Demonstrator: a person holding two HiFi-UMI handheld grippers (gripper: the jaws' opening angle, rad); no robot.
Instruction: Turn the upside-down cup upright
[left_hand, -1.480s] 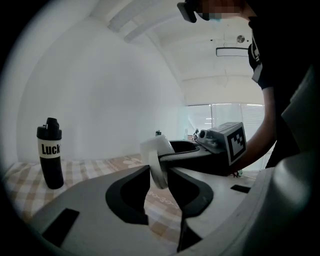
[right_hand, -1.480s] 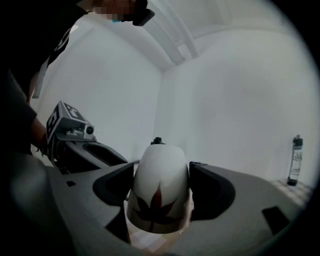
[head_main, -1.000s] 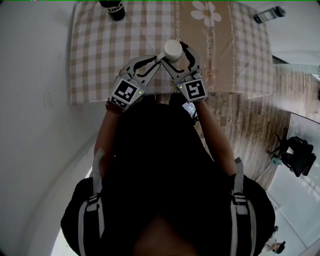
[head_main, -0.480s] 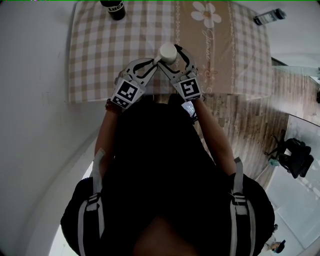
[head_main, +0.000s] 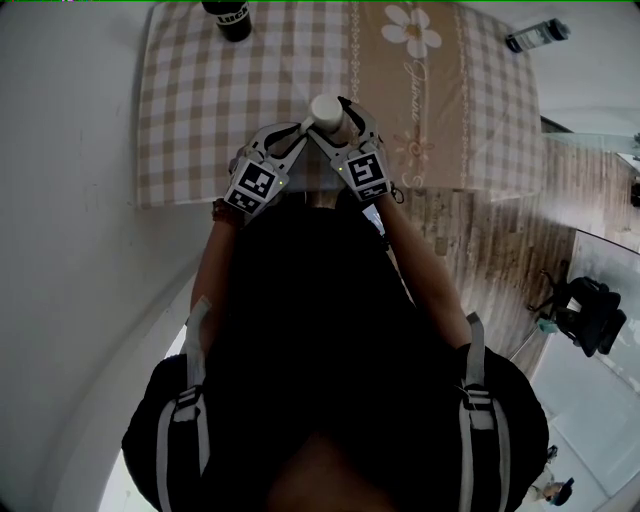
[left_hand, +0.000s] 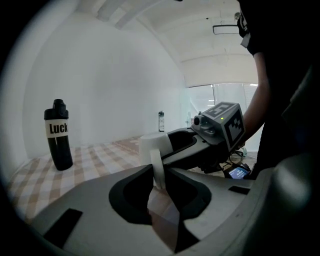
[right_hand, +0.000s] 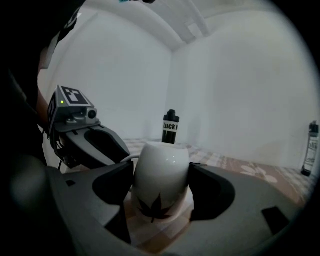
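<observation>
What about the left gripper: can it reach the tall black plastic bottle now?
Probably not yet. The left gripper is shut on the handle of the white ceramic cup, and the right gripper clamps its body, so it isn't free. The bottle stands apart at the table's far edge, with bare checked tablecloth between.

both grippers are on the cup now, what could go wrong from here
1. The left gripper pinches only the thin handle of the cup; twisting there could let it slip.
2. The right gripper clamps the smooth, rounded body, which might slide out during the turn.
3. The two grippers sit close together, so they may bump as the cup rotates.
</observation>
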